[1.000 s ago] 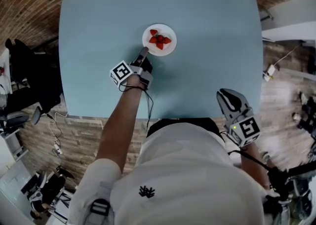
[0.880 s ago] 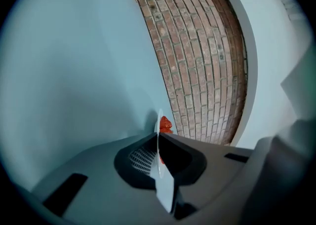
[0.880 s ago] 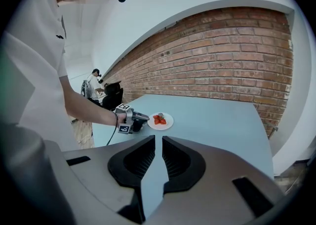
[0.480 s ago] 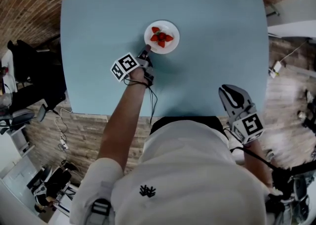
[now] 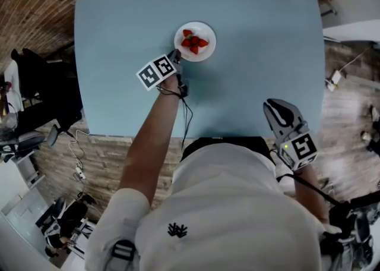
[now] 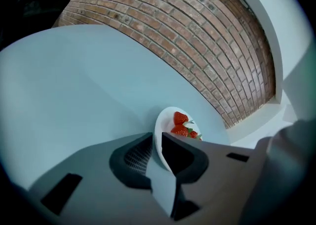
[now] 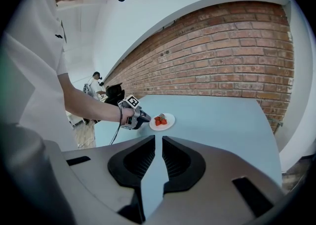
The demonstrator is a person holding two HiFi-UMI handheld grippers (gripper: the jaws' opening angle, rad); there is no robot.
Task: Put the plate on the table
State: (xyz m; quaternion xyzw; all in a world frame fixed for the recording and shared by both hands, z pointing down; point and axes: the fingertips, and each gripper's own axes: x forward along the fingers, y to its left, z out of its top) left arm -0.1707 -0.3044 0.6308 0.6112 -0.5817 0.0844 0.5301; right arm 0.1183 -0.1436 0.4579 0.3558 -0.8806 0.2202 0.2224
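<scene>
A small white plate (image 5: 203,50) with strawberries (image 5: 194,42) sits on the light blue table (image 5: 261,44), left of its middle. My left gripper (image 5: 174,57) reaches it from the near side, shut on the near rim. In the left gripper view the plate's rim (image 6: 164,123) runs between the two jaws of the left gripper (image 6: 157,142), with the strawberries (image 6: 180,119) just beyond. My right gripper (image 5: 276,109) hangs at the table's near right edge, shut on nothing. The right gripper view shows that right gripper (image 7: 158,142), with the plate (image 7: 167,122) and left gripper (image 7: 140,118) far ahead.
A brick wall (image 6: 197,36) lies beyond the table's far edge. A black cable (image 5: 186,109) trails from the left gripper over the near edge. Dark chairs and gear (image 5: 35,91) stand off the table's left side, and a white ledge (image 5: 356,23) at the right.
The left gripper and the plate have shifted a little farther across the table. The right gripper has stayed about where it was.
</scene>
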